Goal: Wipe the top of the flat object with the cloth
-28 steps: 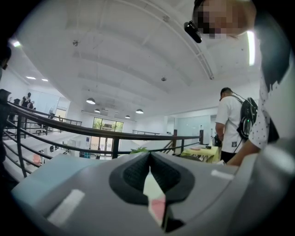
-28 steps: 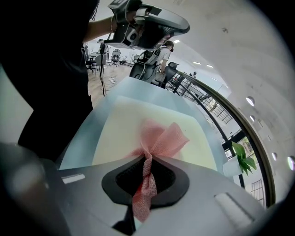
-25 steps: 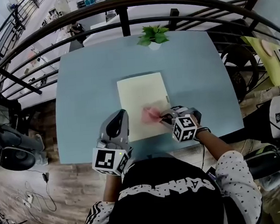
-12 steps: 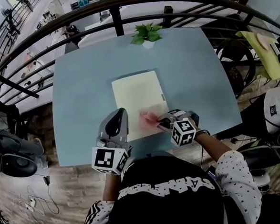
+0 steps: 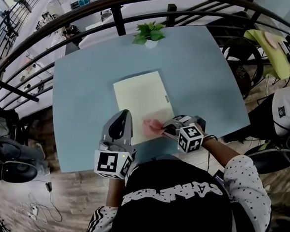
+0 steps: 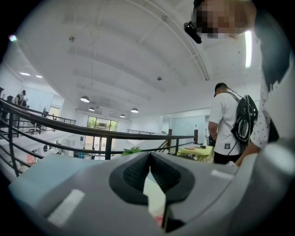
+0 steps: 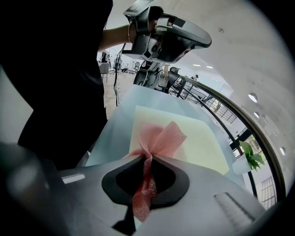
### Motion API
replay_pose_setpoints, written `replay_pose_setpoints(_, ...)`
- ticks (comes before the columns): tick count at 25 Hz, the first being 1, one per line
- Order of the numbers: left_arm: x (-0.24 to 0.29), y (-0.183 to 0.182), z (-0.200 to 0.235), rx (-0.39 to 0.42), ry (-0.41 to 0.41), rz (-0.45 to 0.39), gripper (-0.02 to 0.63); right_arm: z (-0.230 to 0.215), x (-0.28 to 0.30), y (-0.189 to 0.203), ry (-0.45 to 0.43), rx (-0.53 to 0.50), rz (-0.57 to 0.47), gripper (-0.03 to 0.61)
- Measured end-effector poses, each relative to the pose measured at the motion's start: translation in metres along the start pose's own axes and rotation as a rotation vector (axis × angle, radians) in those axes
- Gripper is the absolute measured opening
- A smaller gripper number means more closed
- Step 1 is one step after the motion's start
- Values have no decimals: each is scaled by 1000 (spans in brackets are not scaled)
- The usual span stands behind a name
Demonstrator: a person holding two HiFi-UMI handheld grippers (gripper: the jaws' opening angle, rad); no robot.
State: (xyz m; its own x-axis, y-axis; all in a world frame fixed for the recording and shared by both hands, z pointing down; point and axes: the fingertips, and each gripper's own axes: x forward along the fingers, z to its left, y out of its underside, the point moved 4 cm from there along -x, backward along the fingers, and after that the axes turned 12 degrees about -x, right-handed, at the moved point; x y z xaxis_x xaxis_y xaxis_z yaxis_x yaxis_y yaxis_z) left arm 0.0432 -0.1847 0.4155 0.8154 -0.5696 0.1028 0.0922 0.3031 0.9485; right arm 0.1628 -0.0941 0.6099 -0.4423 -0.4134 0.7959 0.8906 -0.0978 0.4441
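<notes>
My left gripper (image 5: 121,120) points straight ahead, away from my chest, with its jaws closed tip to tip and nothing between them. My right gripper (image 5: 166,129) sits just beside it and angles in leftward across my front. Its jaws are clamped on a pink cloth (image 7: 159,138), with a pinched strand trailing back between them. My right forearm (image 5: 224,154) is bare and comes in from the right, and my left forearm (image 5: 113,197) reaches straight forward.

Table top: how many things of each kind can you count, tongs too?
Pink cloth: 1
Pale yellow flat board: 1
Potted plant: 1
Tongs: 2, the left tongs and the right tongs
Total: 5
</notes>
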Motion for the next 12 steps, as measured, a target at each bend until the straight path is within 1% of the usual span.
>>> replay_pose_setpoints(3, 3, 0, 0, 9, 5, -14, 0, 3, -1, 0, -10, -1, -6, 23)
replay_pose_setpoints(12, 11, 6, 0, 17, 12, -14, 0, 10, 2, 2, -38, 1, -30, 23)
